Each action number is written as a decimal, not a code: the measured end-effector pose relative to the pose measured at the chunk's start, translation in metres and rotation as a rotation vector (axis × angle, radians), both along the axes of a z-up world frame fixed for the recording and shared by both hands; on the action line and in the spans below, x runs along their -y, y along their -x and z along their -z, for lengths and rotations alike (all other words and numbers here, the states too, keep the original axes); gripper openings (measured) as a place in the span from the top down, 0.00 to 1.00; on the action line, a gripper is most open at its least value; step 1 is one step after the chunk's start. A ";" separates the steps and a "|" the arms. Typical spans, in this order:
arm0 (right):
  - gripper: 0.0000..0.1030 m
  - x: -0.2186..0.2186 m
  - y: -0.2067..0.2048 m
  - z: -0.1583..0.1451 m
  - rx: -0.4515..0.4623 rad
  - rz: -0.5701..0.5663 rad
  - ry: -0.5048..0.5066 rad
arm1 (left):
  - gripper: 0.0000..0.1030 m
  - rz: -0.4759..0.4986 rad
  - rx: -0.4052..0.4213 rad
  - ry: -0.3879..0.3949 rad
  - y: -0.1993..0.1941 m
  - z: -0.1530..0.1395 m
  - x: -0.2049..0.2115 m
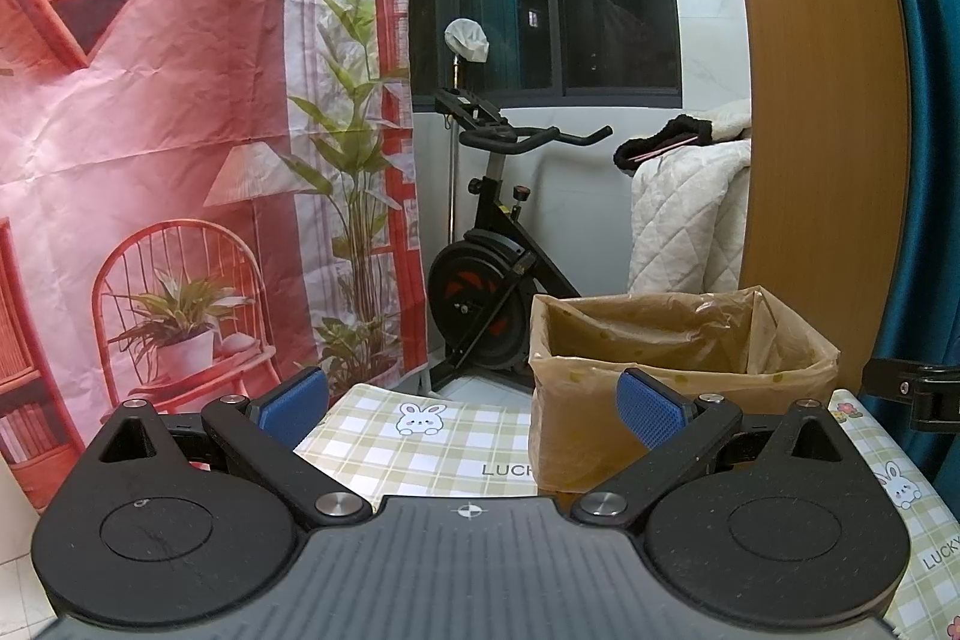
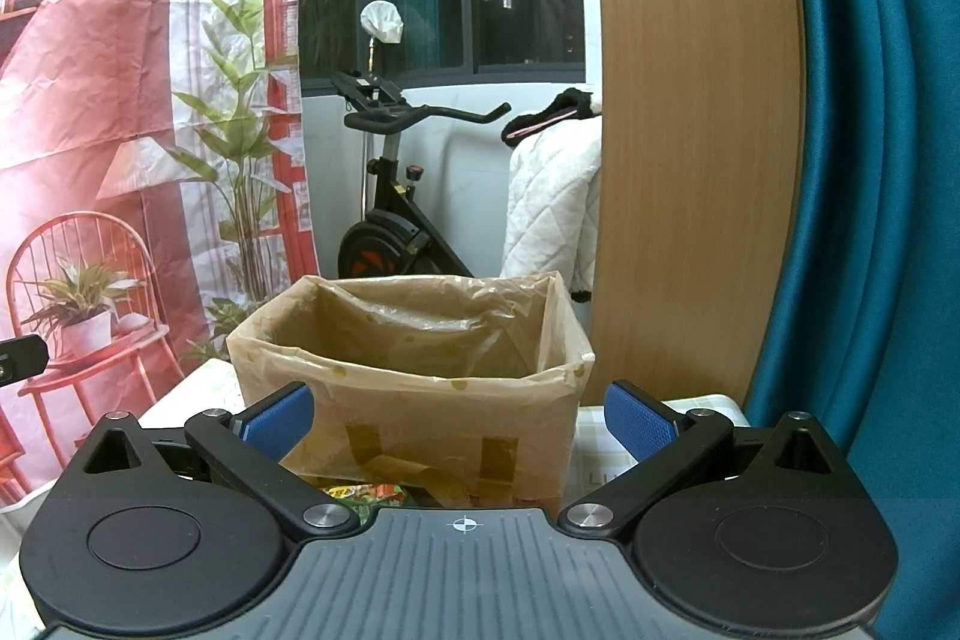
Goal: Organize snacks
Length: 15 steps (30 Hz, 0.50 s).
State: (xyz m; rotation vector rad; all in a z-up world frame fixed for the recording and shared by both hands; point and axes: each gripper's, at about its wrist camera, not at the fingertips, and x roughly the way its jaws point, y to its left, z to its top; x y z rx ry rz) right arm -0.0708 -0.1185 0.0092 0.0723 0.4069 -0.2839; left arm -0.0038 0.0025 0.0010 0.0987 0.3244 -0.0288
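A cardboard box lined with a tan plastic bag (image 2: 414, 382) stands on the checked tablecloth, straight ahead of my right gripper (image 2: 459, 421), which is open and empty. A colourful snack packet (image 2: 369, 495) shows just in front of the box, mostly hidden by the gripper body. In the left wrist view the same box (image 1: 684, 370) sits ahead and to the right of my left gripper (image 1: 474, 409), which is open and empty above the cloth (image 1: 432, 436). The box's inside bottom is hidden.
A red printed backdrop (image 1: 180, 130) hangs at the left. An exercise bike (image 1: 492, 268) stands behind the table. A wooden panel (image 1: 822, 100) and a teal curtain (image 2: 870, 160) stand at the right. A white quilt (image 1: 690, 220) hangs beside the panel.
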 end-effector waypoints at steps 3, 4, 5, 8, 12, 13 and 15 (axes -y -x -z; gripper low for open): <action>0.01 0.000 0.000 0.000 0.000 0.000 -0.001 | 0.00 0.001 0.000 0.000 0.000 0.000 0.000; 0.01 -0.001 0.003 -0.005 0.001 0.001 -0.001 | 0.00 0.001 0.001 0.000 0.000 0.000 0.000; 0.01 -0.001 0.003 -0.005 0.001 0.001 -0.001 | 0.00 0.002 0.003 0.000 0.001 0.000 0.000; 0.01 -0.001 0.003 -0.005 0.002 0.001 -0.001 | 0.00 0.003 0.002 0.001 0.001 0.000 0.000; 0.01 -0.001 0.003 -0.005 0.001 0.001 0.000 | 0.00 0.004 0.003 0.001 0.002 -0.001 0.000; 0.01 -0.001 0.003 -0.005 0.001 0.002 0.000 | 0.00 0.003 0.002 0.001 0.001 -0.001 0.000; 0.01 0.001 0.005 -0.005 0.001 0.001 -0.001 | 0.00 0.003 0.002 0.001 0.001 0.000 0.000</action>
